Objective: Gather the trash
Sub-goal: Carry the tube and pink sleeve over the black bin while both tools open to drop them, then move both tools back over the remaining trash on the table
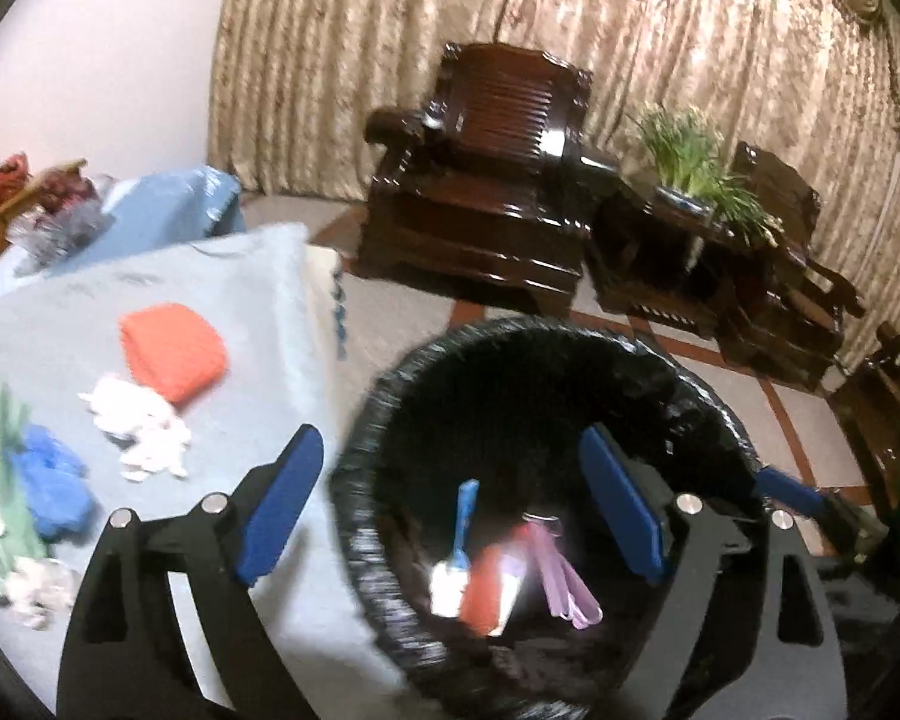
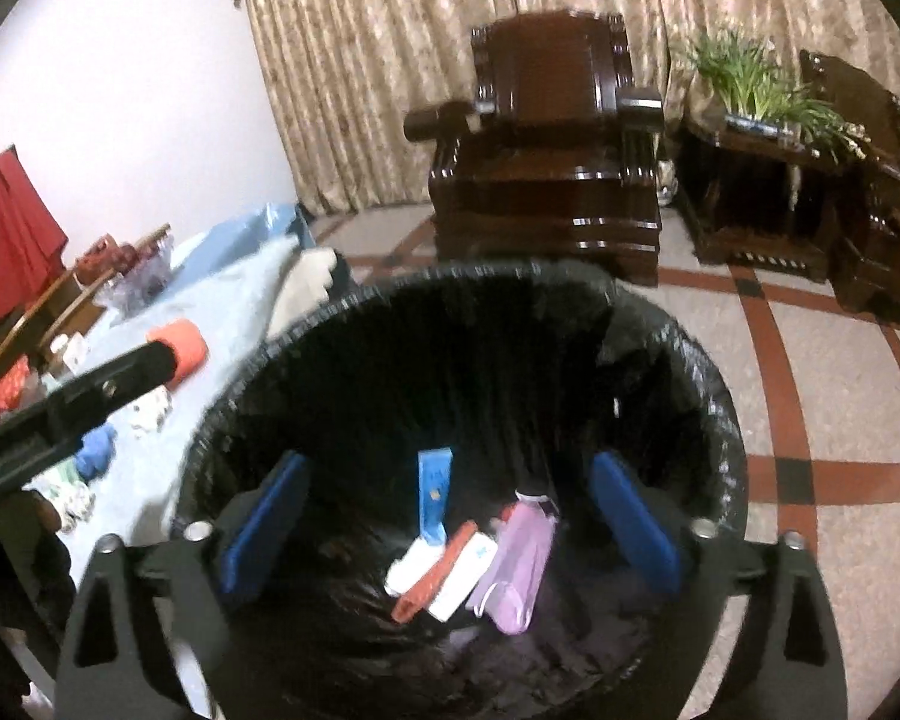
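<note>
Right wrist view: bin (image 2: pixel 660 324) holds blue (image 2: pixel 435 495), red (image 2: pixel 435 579), white (image 2: pixel 459 579), purple (image 2: pixel 519 561) wrappers; both grippers (image 2: pixel 450 537) (image 1: pixel 450 507) stand with jaws apart, empty.

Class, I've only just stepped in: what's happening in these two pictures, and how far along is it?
A person is clearing trash from a table into a black-lined bin, using a handheld gripper in each hand. Both the left gripper and the right gripper are open over the bin with nothing between their fingers. Several wrappers already lie at the bottom. Still on the blue tablecloth: crumpled white paper, an orange item and a blue item.
</note>
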